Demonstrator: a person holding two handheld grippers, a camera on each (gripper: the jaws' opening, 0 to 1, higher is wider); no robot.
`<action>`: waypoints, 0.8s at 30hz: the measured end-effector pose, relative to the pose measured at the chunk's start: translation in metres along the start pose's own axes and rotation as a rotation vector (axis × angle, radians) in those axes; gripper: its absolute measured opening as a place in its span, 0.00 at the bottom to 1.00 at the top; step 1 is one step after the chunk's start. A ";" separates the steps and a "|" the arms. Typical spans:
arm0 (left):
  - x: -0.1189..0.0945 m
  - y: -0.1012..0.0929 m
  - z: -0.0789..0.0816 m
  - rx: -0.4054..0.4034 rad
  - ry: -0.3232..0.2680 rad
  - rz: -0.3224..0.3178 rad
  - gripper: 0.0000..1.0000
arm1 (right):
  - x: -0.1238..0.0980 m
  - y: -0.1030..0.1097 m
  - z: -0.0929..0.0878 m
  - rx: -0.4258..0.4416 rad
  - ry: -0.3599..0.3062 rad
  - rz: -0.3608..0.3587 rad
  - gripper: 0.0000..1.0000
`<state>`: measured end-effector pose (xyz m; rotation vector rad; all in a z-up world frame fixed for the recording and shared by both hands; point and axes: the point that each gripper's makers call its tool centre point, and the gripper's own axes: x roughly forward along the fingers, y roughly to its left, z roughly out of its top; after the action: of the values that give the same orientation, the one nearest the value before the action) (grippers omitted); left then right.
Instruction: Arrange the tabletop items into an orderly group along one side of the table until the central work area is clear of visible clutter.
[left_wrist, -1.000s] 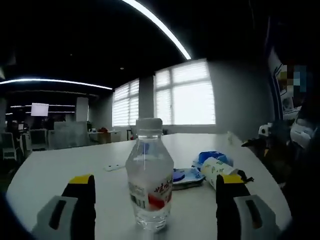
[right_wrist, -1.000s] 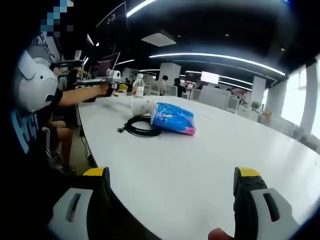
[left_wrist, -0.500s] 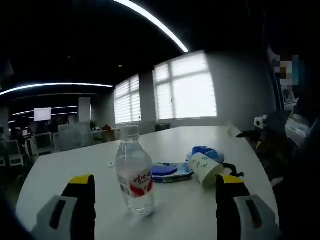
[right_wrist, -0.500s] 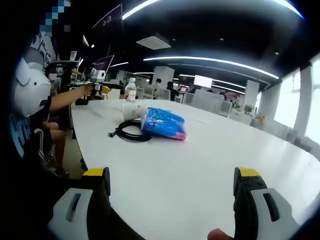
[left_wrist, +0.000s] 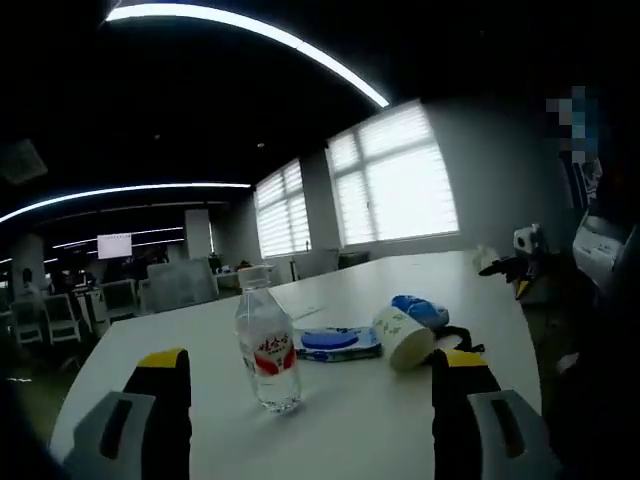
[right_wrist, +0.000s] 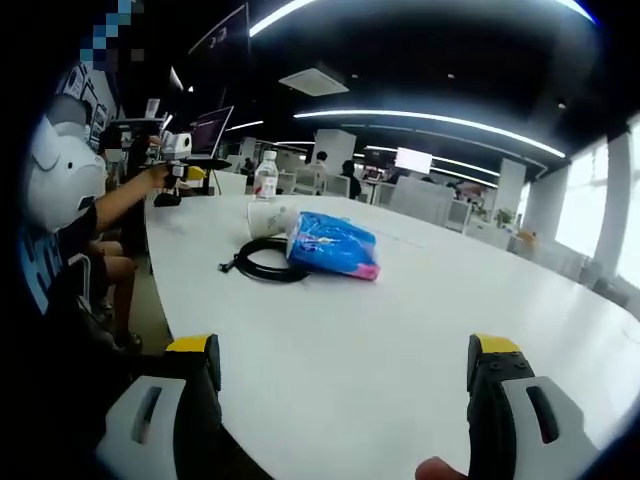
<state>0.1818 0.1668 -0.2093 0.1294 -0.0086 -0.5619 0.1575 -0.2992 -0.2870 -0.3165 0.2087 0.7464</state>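
Note:
A clear water bottle with a red label stands upright on the white table, ahead of my left gripper, which is open and holds nothing. To the bottle's right lie a flat blue wipes pack, a paper cup on its side, a blue packet and a black cable. My right gripper is open over the bare table. Beyond it sit the blue packet, coiled cable, cup and bottle.
The person holding the grippers sits at the table's edge, with the left gripper in an outstretched hand. The right gripper shows at the far right. Office chairs and desks stand beyond the table. Windows are behind.
My left gripper has pulled back from the bottle, which now looks smaller and farther off. The right gripper's view has hardly shifted. The items on the table lie where they were.

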 end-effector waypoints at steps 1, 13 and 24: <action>-0.003 -0.003 0.001 -0.010 -0.001 0.000 1.00 | 0.001 0.000 0.001 -0.003 -0.003 0.000 1.00; -0.045 -0.042 -0.014 0.030 0.003 0.012 1.00 | 0.009 0.004 0.003 -0.029 0.006 0.008 1.00; -0.064 -0.057 -0.022 0.032 0.038 0.011 1.00 | 0.006 0.006 0.005 -0.030 0.001 0.007 1.00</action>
<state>0.0978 0.1556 -0.2363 0.1707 0.0183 -0.5487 0.1581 -0.2897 -0.2852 -0.3443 0.1996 0.7571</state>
